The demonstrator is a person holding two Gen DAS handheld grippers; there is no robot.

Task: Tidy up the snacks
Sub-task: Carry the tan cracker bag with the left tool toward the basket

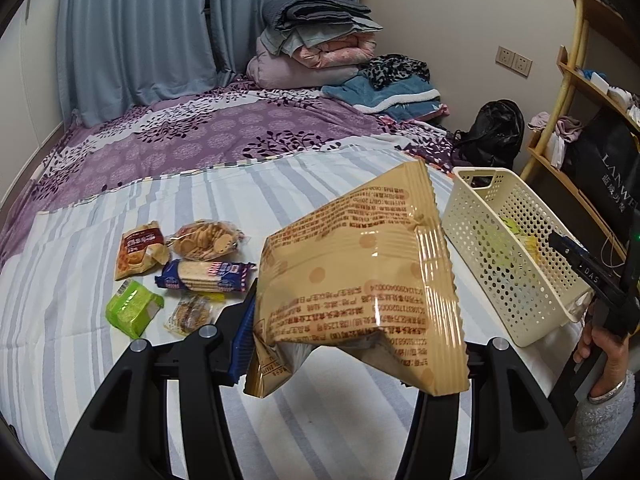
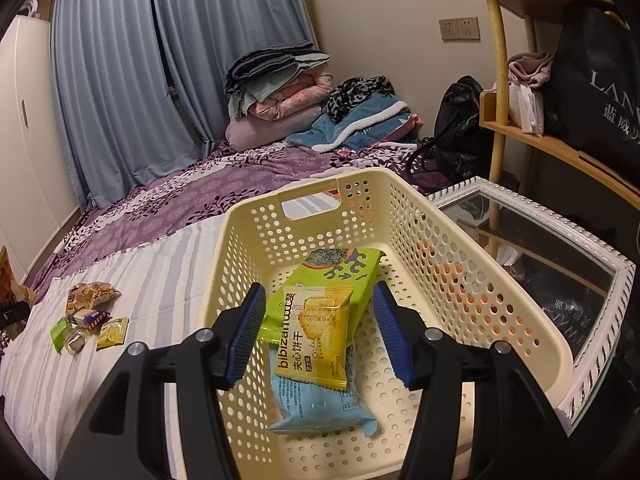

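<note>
Pinching a big tan snack bag up in the air, the left tongs hold it over the striped bed sheet, near the cream basket. The right tongs hang over the basket, spread apart with nothing pinched. Under them lie a yellow cracker pack, a green pack and a light blue pack, all inside the basket. More small snacks sit together on the sheet, well apart from the basket.
</note>
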